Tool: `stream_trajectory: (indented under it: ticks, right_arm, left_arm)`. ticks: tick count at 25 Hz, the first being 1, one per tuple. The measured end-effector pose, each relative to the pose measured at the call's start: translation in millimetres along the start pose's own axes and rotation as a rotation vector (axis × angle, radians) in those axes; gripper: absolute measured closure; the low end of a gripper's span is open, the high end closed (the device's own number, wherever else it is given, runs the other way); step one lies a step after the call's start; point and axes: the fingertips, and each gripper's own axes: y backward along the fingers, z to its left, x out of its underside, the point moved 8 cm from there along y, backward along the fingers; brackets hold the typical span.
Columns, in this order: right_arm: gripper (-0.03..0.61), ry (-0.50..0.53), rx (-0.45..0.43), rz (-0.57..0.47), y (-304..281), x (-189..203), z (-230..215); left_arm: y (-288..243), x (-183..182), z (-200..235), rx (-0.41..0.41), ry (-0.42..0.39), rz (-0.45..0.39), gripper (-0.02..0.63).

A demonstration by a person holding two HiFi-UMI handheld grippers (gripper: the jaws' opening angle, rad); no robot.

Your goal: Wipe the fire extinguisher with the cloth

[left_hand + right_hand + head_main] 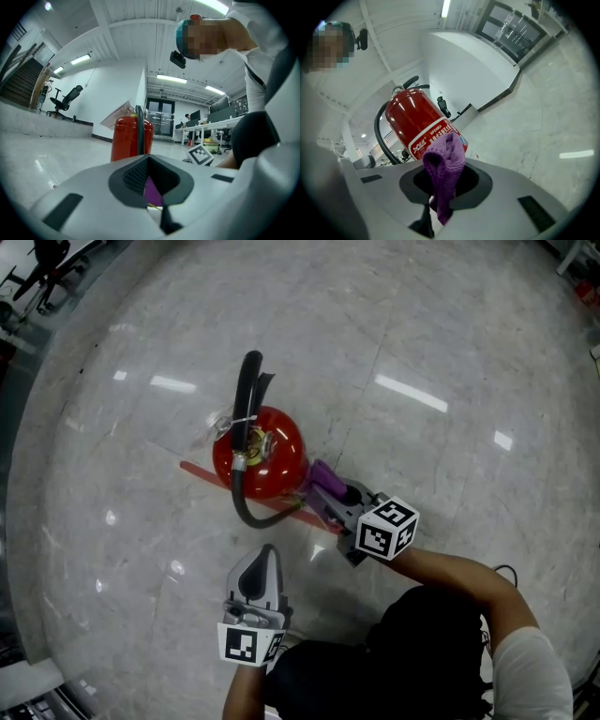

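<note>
Right hand-held gripper (pixel 440 199) is clamped on the purple cloth (pixel 446 159), which covers its tips. We see the fire extinguisher (pixel 267 460) upright on the floor (pixel 450 352), base hidden. Left hand-held gripper (pixel 268 557) is closed and empty. Open floor all round.

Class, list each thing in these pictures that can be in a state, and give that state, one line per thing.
fire extinguisher: standing upright on the floor.
hose: attached, looping down beside the red body.
cloth: bunched, gripped, held at the extinguisher's side.
right tool: shut on the cloth.
left tool: shut, gripping nothing, held back from the extinguisher.
</note>
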Motion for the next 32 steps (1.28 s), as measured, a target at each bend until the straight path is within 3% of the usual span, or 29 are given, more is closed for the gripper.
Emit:
stream_trajectory:
  ticks: [14, 25, 28, 32]
  right_arm:
    - [0.520, 0.057, -0.084, -0.065, 12.3, -50.5, 45.2]
    - [0.520, 0.132, -0.151, -0.093, 20.5, -82.9, 74.9]
    - [0.520, 0.218, -0.164, -0.096, 24.9, -88.8, 83.9]
    - [0.520, 0.459, -0.178, -0.149, 33.2, -97.1, 103.7]
  left_arm:
    - [4.8, -10.9, -2.3, 0.018, 0.006, -0.093, 0.609]
    - [3.9, -23.2, -1.9, -0.031, 0.004, -0.093, 0.609]
    - [3.4, -29.1, 0.5, -0.074, -0.013, -0.077, 0.609]
    - [1.4, -36.4, 4.3, -0.125, -0.039, -0.055, 0.609]
